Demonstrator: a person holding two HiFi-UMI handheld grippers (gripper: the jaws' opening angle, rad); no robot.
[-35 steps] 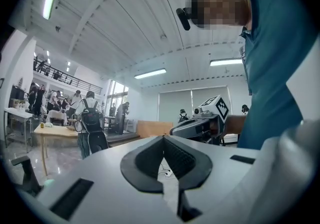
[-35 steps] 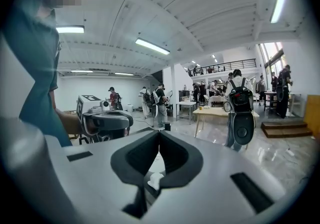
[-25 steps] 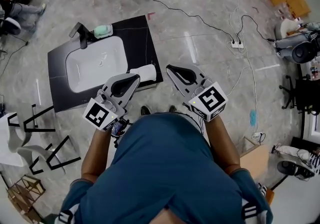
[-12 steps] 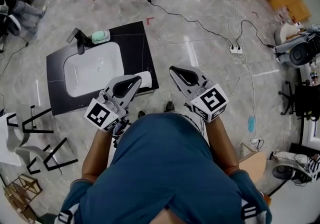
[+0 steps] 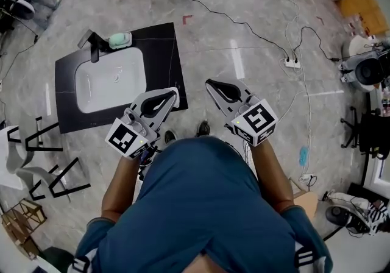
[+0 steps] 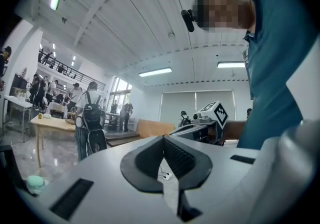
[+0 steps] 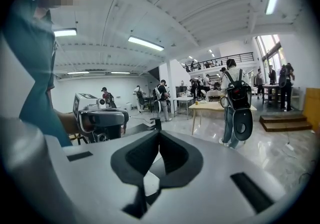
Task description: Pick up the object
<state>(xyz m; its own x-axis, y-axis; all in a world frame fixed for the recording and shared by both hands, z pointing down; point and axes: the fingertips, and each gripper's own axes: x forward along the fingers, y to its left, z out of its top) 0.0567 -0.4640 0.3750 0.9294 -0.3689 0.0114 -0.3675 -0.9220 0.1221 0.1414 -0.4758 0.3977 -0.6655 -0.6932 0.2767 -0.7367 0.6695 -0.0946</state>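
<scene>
Marble floor point(image 5: 244, 40) below, white sink point(image 5: 109, 83) ahead; your left gripper point(image 5: 174, 91) and right gripper point(image 5: 209, 83) both have jaws together, empty

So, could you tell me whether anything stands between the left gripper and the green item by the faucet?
Nothing visible does: only the white sink lies between the left gripper and the green item; the faucet stands beside it.

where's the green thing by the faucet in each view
Head view: green object at upper left, on the black counter beside the faucet.
Left gripper view: bottom left corner.
Right gripper view: not in it.
Shared landmark: the person's blue shirt, in all three views.
</scene>
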